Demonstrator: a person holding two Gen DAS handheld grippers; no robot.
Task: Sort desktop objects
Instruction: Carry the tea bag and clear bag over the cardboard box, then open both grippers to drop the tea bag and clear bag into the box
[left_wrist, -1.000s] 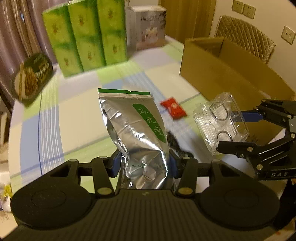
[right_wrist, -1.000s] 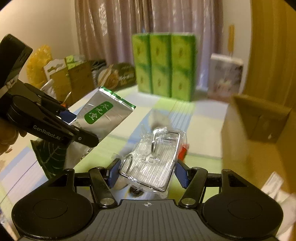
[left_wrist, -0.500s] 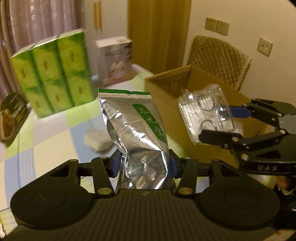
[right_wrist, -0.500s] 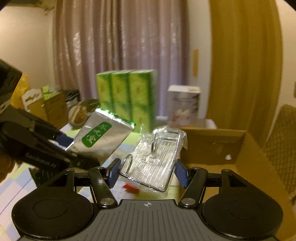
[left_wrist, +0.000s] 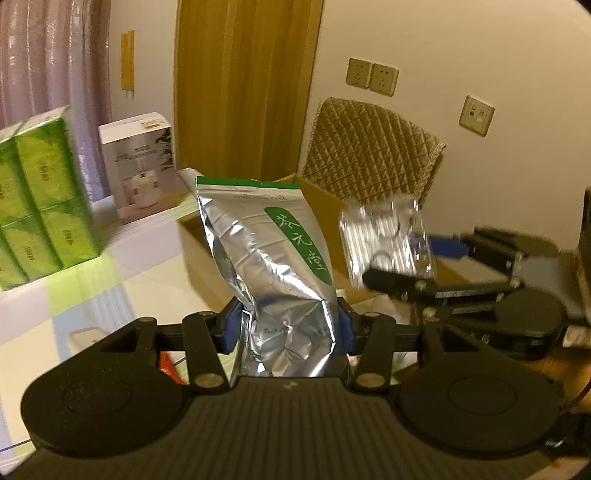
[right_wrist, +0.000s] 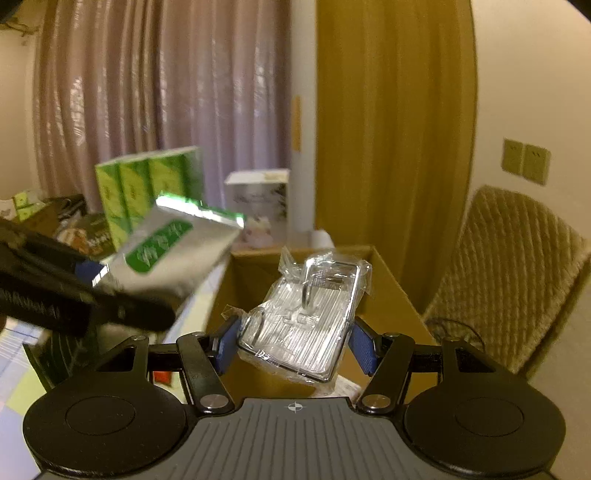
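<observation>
Two things are being carried at once, one in each of my grippers, and both are going toward the cardboard box (right_wrist: 384, 291).

Starting from the left: green tissue packs (left_wrist: 40, 199) and a white carton (left_wrist: 142, 166) are standing on the checked tablecloth (left_wrist: 122, 291). I am not touching them.

My left gripper (left_wrist: 286, 325) is holding the silver foil pouch (left_wrist: 269, 258). Its blue pads (left_wrist: 231, 328) are pressing on the bottom part of the pouch from both sides, with the jaws only partly open, as wide as the pouch is. I am gripping it low so that it is standing up with the green seal on top, and the soft foil is crumpling a little between the pads. The pouch is in the air, in front of the near corner of the box.

Further to the right, my right gripper (right_wrist: 293, 345) is holding the clear plastic packet (right_wrist: 306, 317), which has a metal frame inside. The jaws are open wider here, and the blue pads are squeezing the packet at its two long sides, I think because the frame gives a hard edge to hold. The packet is tilting and is hanging just before the open box, above its front edge.

I judge that the release is the next step, once each thing is over the opening. A quilted chair (right_wrist: 517, 280) is standing behind the box.
</observation>
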